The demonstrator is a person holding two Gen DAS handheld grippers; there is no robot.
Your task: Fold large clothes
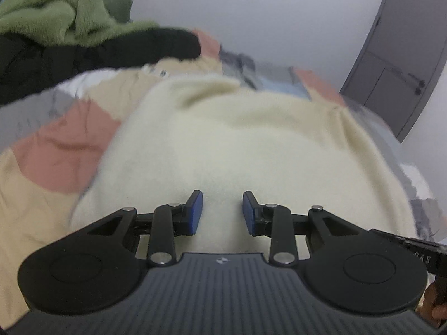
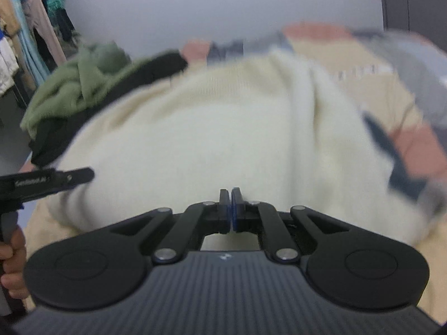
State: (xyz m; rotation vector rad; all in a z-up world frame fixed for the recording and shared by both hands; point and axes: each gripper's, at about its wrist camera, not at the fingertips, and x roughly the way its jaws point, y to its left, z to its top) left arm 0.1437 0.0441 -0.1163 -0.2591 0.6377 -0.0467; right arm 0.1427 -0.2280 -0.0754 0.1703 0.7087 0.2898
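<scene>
A large cream fleecy sweater (image 1: 223, 139) lies spread on a patchwork bedspread (image 1: 64, 145), filling the middle of both views (image 2: 209, 139). My left gripper (image 1: 222, 212) hovers over its near part with the blue pads (image 1: 197, 212) apart and nothing between them. My right gripper (image 2: 231, 209) is over the same sweater's near edge, pads pressed together; no cloth shows between them. A fold or ridge runs up the sweater on the right in the right wrist view. Both views are blurred by motion.
A green fleece garment (image 1: 56, 14) sits on a black one (image 1: 97, 53) at the back left of the bed. A grey door (image 1: 399, 55) stands at the right, and hanging clothes (image 2: 28, 42) at the far left. A hand (image 2: 11, 262) holds the other gripper's handle (image 2: 42, 181).
</scene>
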